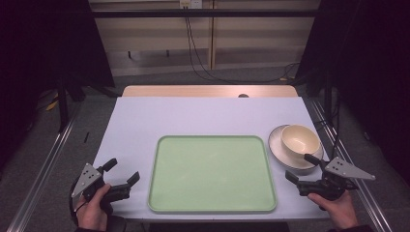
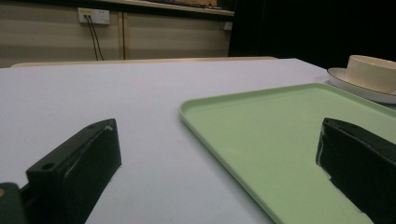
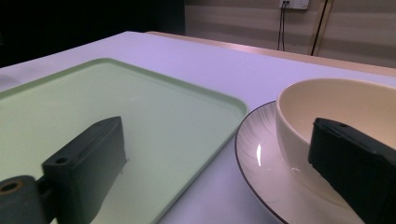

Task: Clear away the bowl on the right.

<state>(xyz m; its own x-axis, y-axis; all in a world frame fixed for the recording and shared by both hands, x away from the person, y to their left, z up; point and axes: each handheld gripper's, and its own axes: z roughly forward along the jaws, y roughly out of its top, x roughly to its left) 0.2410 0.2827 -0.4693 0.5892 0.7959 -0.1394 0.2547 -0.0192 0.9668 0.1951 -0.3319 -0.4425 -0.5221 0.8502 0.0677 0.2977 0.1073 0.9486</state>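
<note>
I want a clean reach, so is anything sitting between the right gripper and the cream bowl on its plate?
Nothing visible does. The right gripper is open just short of the round cream ceramic bowl, which sits on the pale dark-rimmed plate beside the light green plastic tray.

Each hand holds a black two-jaw gripper; the left gripper [image 1: 123, 173] carries a grey three-cornered plate on top, dotted with small dark holes, and the right gripper [image 1: 303, 167] bears the same plate — pale grey with sharp corners. A dark cable loops from the left one beside the wrist; dark cuffs show at both wrists. In the left gripper view the jaws are blocky, matt black slabs, each with a small round hole near the top edge; their inner faces show worn, whitish edges. In the right gripper view the jaws look alike — flat-sided, with a round eyelet at the base.
</note>
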